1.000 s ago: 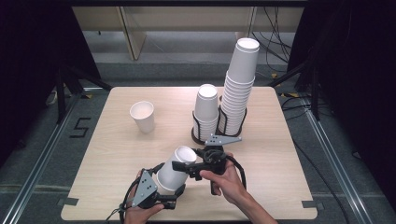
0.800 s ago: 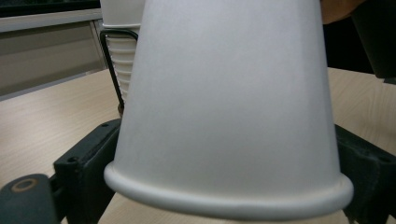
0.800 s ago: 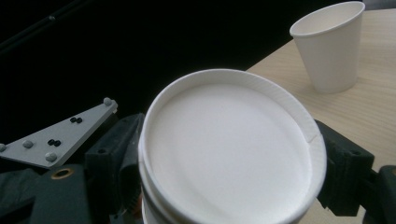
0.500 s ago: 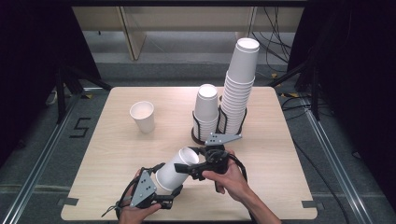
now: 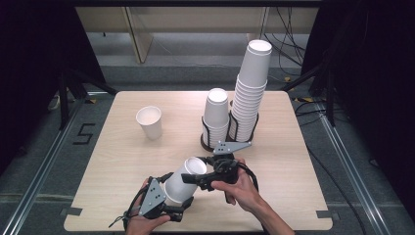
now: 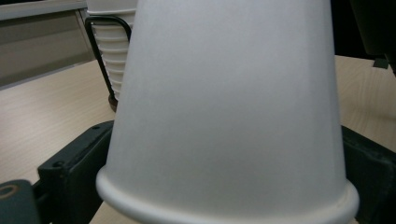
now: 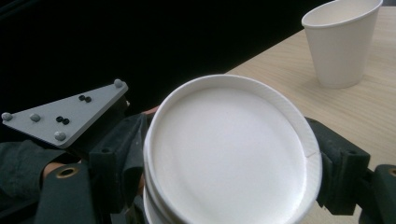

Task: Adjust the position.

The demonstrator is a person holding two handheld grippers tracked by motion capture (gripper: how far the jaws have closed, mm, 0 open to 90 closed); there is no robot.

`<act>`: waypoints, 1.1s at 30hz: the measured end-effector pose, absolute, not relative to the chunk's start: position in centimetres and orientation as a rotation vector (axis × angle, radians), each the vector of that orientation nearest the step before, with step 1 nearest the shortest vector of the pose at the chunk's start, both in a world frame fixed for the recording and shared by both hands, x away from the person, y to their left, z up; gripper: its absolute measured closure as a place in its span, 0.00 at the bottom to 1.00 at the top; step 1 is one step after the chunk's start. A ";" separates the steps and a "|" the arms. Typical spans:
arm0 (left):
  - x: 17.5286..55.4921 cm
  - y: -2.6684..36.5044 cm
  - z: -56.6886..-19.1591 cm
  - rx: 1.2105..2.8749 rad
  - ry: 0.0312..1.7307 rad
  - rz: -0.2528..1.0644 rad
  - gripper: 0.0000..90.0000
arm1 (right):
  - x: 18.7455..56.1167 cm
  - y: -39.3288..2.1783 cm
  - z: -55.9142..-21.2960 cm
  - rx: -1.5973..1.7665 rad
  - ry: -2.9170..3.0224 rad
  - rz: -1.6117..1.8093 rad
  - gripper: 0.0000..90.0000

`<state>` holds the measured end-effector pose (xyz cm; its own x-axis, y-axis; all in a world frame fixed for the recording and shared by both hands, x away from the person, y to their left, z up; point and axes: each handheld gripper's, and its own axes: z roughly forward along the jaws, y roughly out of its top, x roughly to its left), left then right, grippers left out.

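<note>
Cups (image 5: 183, 180), white paper ones nested together, lie tilted over the table's (image 5: 122, 161) near edge, mouth up and to the right, base down and to the left. They are plain and unprinted, tapered, with a rolled lip at the mouth. In the right gripper view the rims (image 7: 233, 154) show as a double edge at the lower left, so at least two cups sit one inside the other; the inside is smooth and white, with a faint seam at the right.

Left gripper (image 5: 169, 203) clamps the lower body of the cups, a black jaw pressed on each side, as the left gripper view shows (image 6: 224, 140). Right gripper (image 5: 195, 177) closes on the mouth end, with a jaw against each side of the rim (image 7: 233, 163). Both hands meet at the near middle of the table, the left hand (image 5: 144, 223) under its grey plate and the right hand (image 5: 242, 188) just right of the cups.

A single cup (image 5: 149, 122) stands upright, mouth up, far left on the table, well apart from the held ones. Far of the grippers stand two stacks in a black wire holder (image 5: 227, 132): a short stack (image 5: 216, 112) on the left and a tall stack (image 5: 249, 88) just right of it, both upside down.
</note>
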<state>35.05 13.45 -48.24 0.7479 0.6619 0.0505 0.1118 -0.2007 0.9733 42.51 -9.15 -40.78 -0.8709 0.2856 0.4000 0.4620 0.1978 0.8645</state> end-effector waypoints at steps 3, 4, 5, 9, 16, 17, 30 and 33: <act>35.0 13.4 -48.2 1.740 0.638 0.542 0.04 | 42.4 -9.0 -40.7 -0.712 -2.339 -1.751 0.26; 35.1 13.4 -48.3 1.748 0.637 0.541 0.04 | 42.3 -8.9 -40.7 -0.707 -2.351 -1.749 0.26; 35.1 13.3 -48.4 1.741 0.642 0.529 0.04 | 42.2 -8.9 -40.6 -0.705 -2.382 -1.745 0.26; 35.1 13.3 -48.4 1.749 0.661 0.516 0.04 | 42.0 -8.7 -40.6 -0.707 -2.402 -1.720 0.26; 35.2 13.6 -48.2 1.783 0.636 0.542 0.11 | 42.2 -8.7 -40.7 -0.717 -2.402 -1.725 0.25; 35.2 13.6 -48.2 1.783 0.636 0.542 0.12 | 42.2 -8.7 -40.7 -0.717 -2.402 -1.725 0.25; 35.2 13.8 -48.0 1.952 0.530 0.543 0.13 | 42.3 -9.7 -39.6 -0.632 -2.587 -1.648 0.18; 35.2 13.7 -48.0 1.965 0.519 0.537 0.13 | 42.4 -9.8 -39.6 -0.623 -2.578 -1.642 0.19</act>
<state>35.19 13.74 -47.96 0.8097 0.5681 0.1467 0.1275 -0.4145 0.9011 42.39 -9.77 -39.59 -0.9201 0.3183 0.2284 0.3415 0.3659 0.8657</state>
